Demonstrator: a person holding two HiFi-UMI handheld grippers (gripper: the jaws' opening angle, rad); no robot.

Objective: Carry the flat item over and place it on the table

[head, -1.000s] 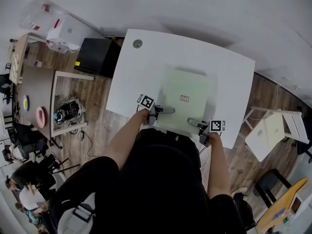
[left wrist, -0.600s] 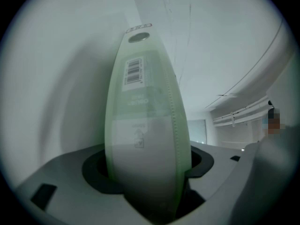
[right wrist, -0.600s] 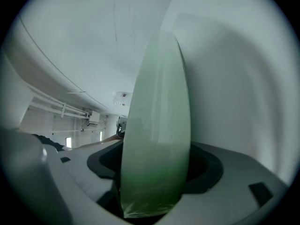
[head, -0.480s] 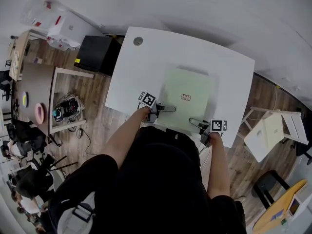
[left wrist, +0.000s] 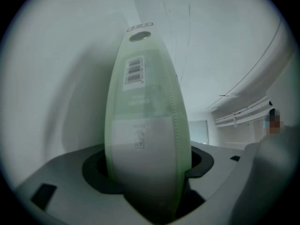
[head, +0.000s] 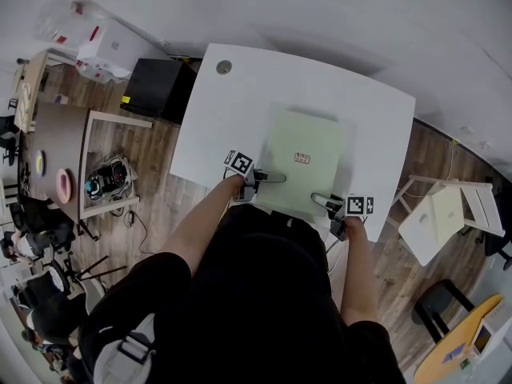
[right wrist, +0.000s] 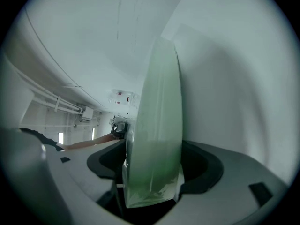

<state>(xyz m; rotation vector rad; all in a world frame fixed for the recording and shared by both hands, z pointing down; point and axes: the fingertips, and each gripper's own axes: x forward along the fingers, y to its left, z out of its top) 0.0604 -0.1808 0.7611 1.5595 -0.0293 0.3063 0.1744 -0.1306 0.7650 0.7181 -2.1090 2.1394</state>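
Although laid flat on the bench [head: 240, 94], not yet freed on both sides. Left tongs [head: 274, 178] shut on the near edge of the flat item [head: 302, 162], with the pale green pouch pinched between the pads and running straight out ahead. Right tongs [head: 320, 201] spread wide, with the item's near-right corner between the pads but seemingly unpressed, and a dark gap showing on one side.

Carrying judged done, since the item rests on the bench just ahead of both tongs. Left to do, by the look of it: letting go on the left, then drawing both tongs back clear.

Behind the tongs, very little room, with the person's body close up. Cannot tell whether the item's near edge overhangs the bench there, that part being hidden. Ahead of the item, plenty of bare bench up to a small round hole [head: 224, 67] near the far-left corner. Left of the left tongs, a broad bare strip. Right of the right tongs, only a narrow strip before the bench edge. Beyond that edge, a white stool [head: 448, 214] well apart, and far off to the left a black box [head: 156, 93] on the floor.
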